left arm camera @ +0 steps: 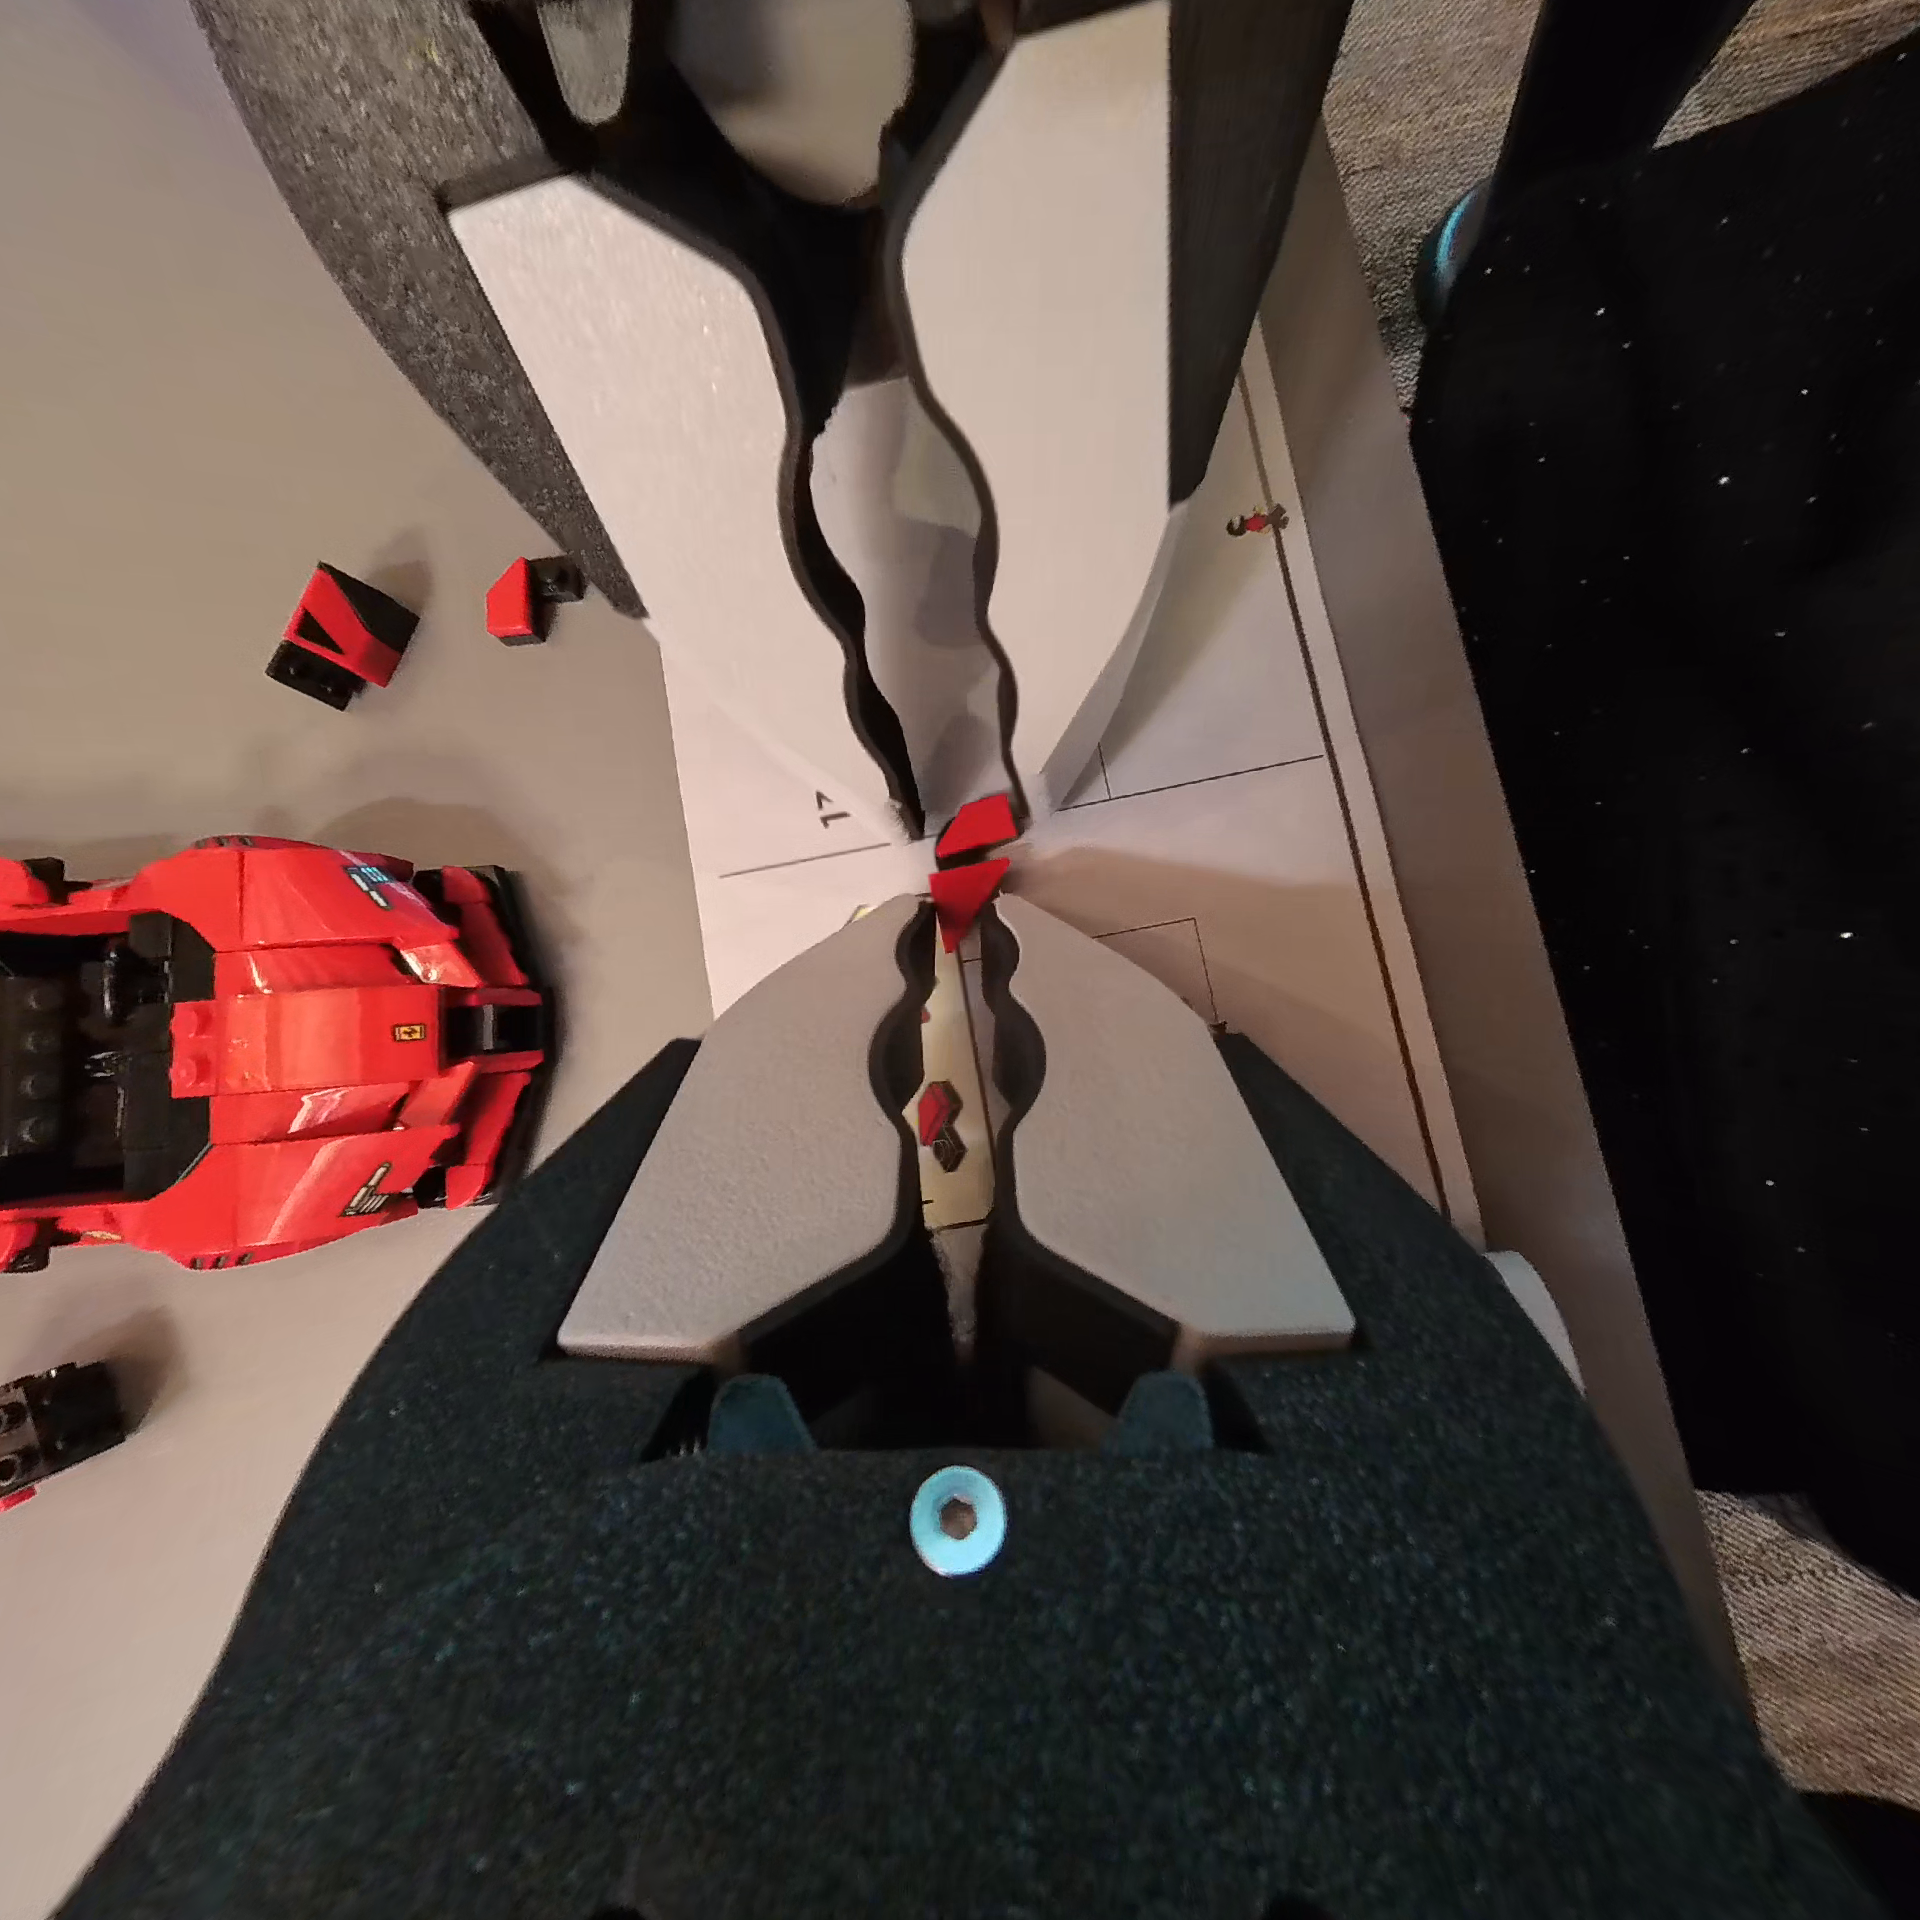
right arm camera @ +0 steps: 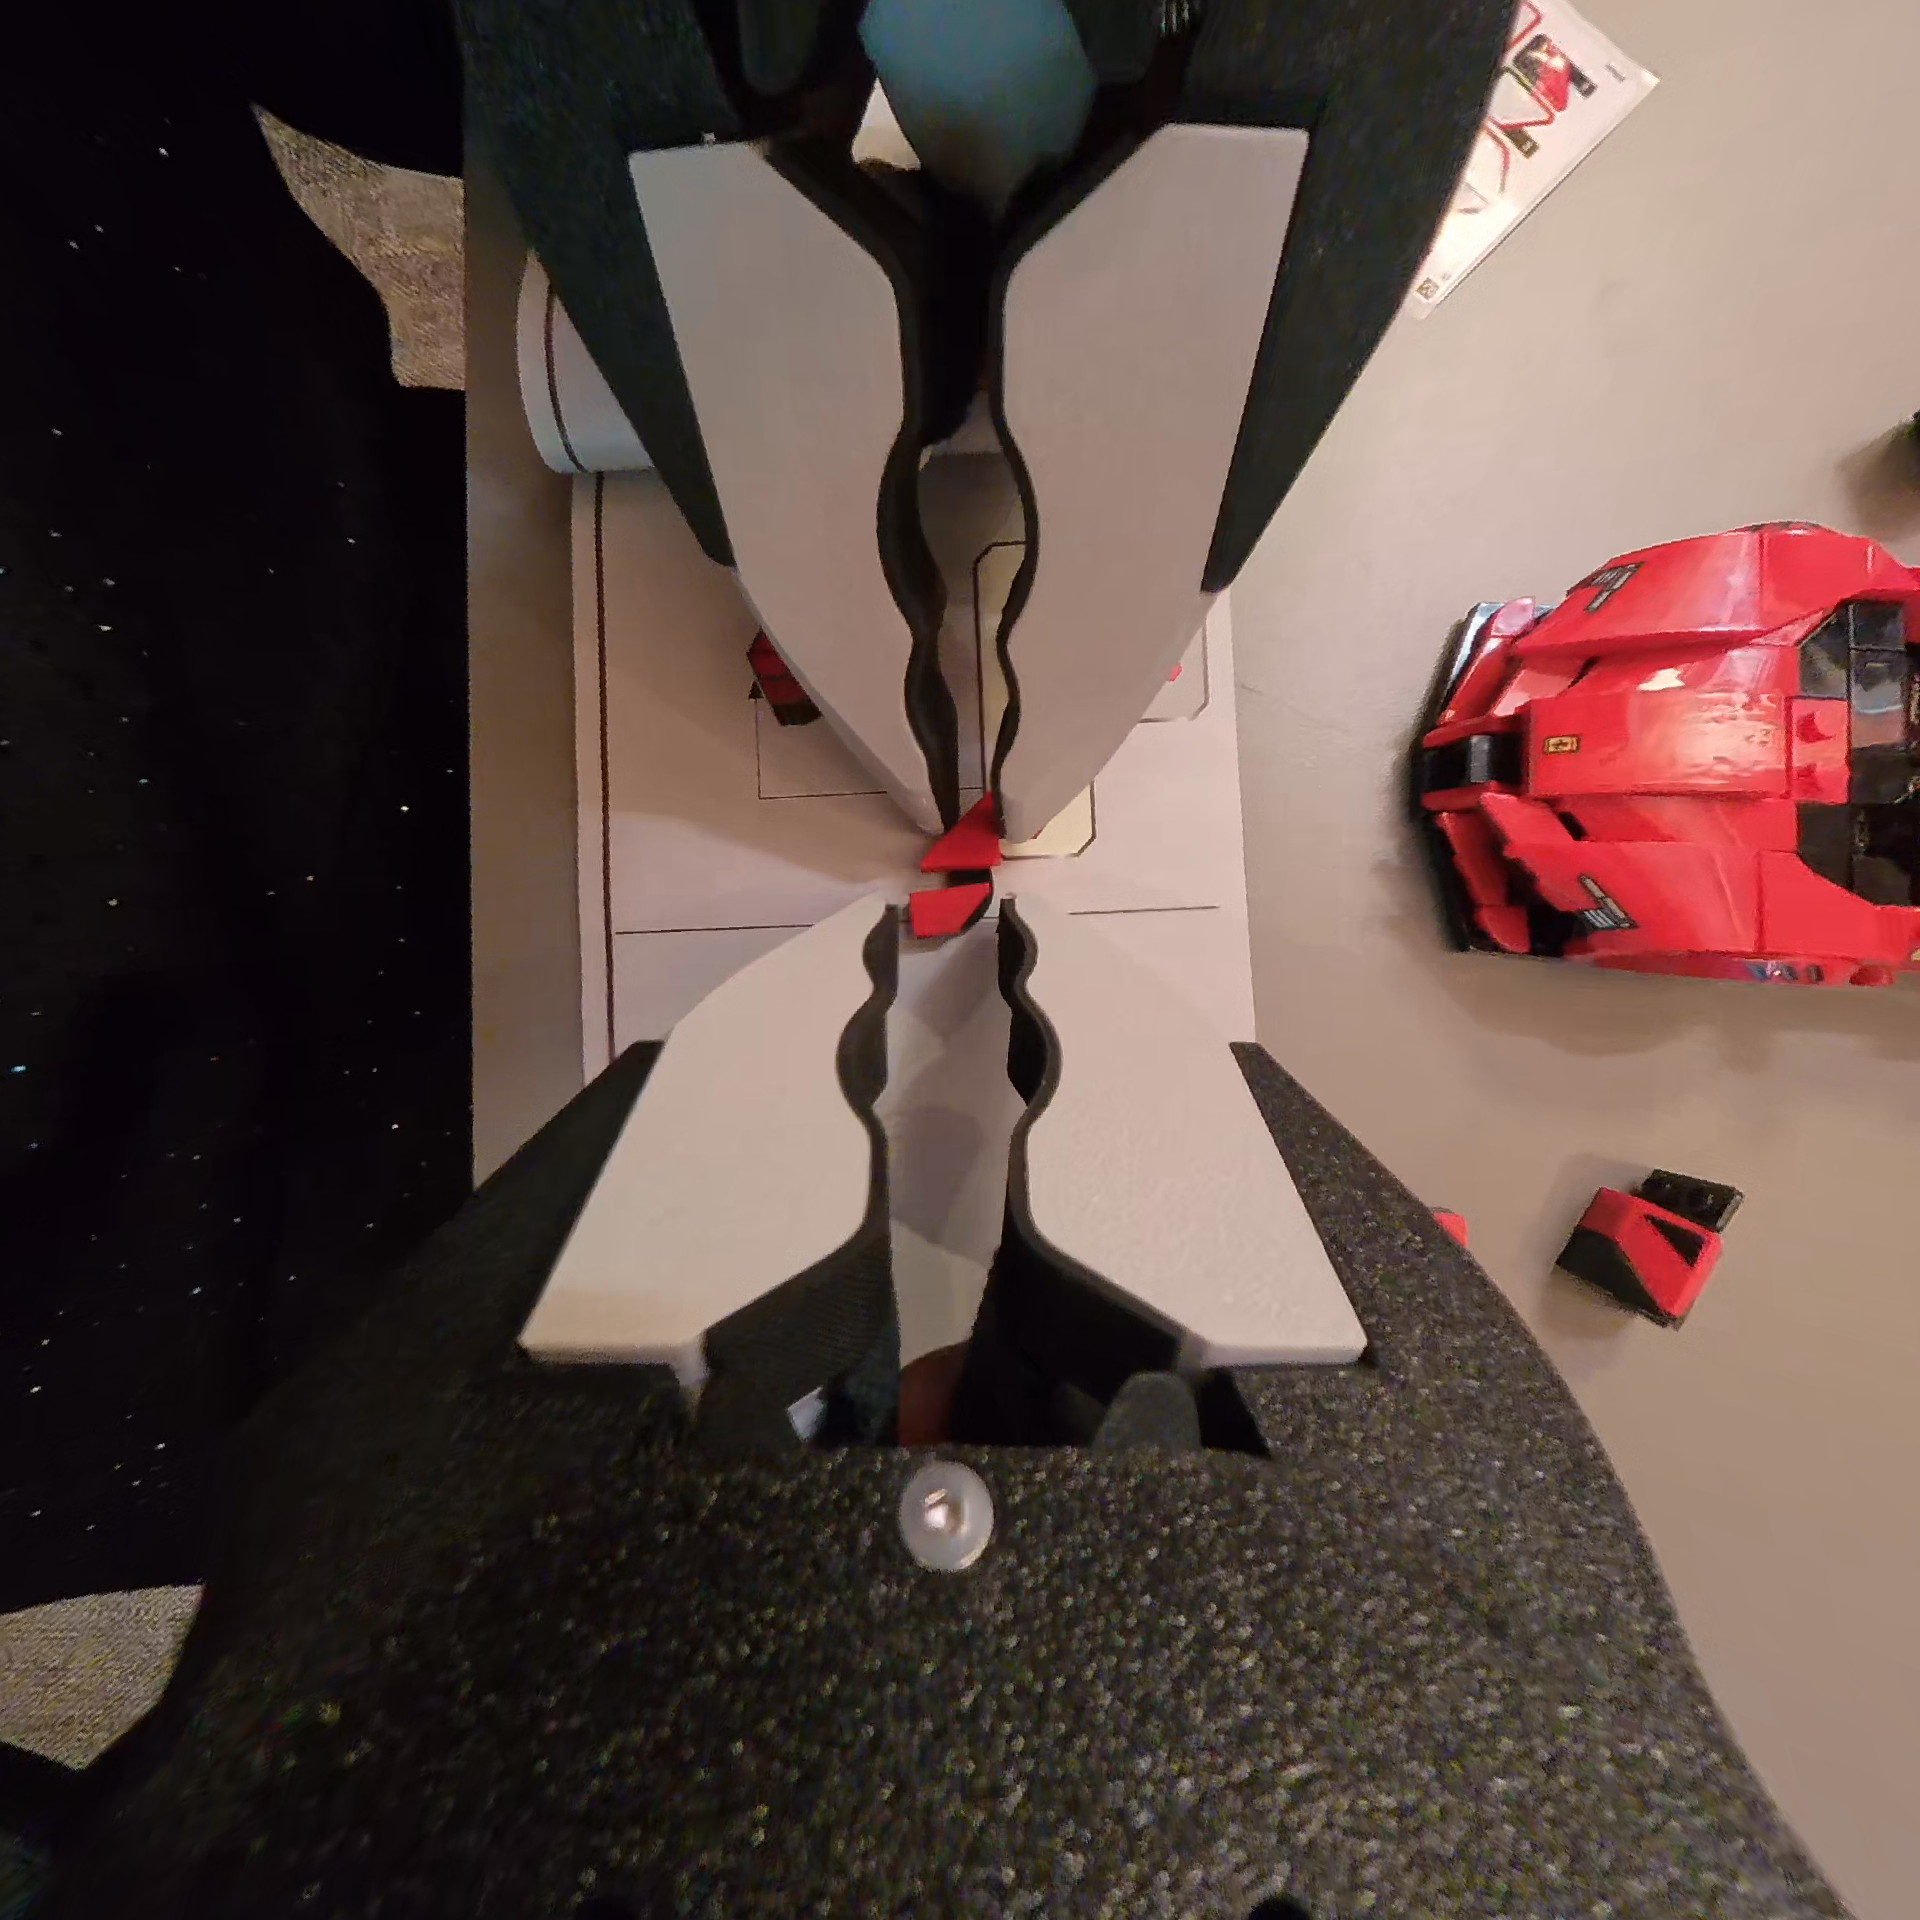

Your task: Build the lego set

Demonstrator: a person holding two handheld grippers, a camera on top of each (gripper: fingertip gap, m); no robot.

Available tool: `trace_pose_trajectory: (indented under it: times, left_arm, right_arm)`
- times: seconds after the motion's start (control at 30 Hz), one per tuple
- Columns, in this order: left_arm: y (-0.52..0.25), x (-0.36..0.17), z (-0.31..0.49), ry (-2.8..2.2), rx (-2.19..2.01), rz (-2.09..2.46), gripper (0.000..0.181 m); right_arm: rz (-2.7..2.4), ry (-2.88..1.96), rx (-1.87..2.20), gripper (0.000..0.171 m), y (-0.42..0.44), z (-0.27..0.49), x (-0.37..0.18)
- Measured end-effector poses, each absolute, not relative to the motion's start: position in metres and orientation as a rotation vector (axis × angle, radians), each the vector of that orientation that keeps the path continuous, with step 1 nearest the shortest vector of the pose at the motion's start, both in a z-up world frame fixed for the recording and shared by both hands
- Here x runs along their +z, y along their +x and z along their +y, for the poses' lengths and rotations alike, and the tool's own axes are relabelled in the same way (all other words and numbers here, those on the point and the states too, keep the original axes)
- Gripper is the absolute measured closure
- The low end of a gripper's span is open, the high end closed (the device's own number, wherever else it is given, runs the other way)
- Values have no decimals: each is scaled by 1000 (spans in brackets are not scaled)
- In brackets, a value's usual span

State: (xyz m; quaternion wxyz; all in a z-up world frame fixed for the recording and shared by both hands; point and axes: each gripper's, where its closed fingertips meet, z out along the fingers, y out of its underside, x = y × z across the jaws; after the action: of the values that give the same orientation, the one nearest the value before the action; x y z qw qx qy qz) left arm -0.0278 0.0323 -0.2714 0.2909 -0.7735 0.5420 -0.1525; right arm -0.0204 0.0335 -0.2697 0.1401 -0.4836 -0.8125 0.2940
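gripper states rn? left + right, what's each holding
Left claw: closed on a small red piece.
Right claw: closed on another small red piece.
Both meet tip to tip over the instruction booklet.

Beige table (left arm camera: 125,312) (car (left arm camera: 312,1049), booklet (left arm camera: 1247,852))

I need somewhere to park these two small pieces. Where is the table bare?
Bare table lies beyond the red and black sub-assembly, and between the red car and the instruction booklet. It is crowded over the booklet, where left gripper and right gripper meet holding red pieces.
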Motion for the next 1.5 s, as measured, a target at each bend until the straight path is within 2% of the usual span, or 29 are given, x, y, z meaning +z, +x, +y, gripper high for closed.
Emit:
trace_pose_trajectory:
  times: [0.13,0.23,0.53,0.67,1.5]
  left_arm:
    - [-27,-270,33,-2059,-410,1442,173]
    - [-27,-270,34,-2067,-403,1443,173]
    - [-28,-271,35,-2083,-391,1452,173]
    - [-28,-271,35,-2090,-388,1454,173]
    - [-27,-271,34,-2196,-423,1400,173]
  right_arm:
    - [-2338,-1419,880,153,-19,33,-269]
    - [-2338,-1427,873,161,-18,34,-270]
    - [-2336,-1414,884,162,-20,33,-269]
    - [-2267,-1425,974,171,-25,33,-260]
    - [-2264,-1486,921,171,-30,33,-269]
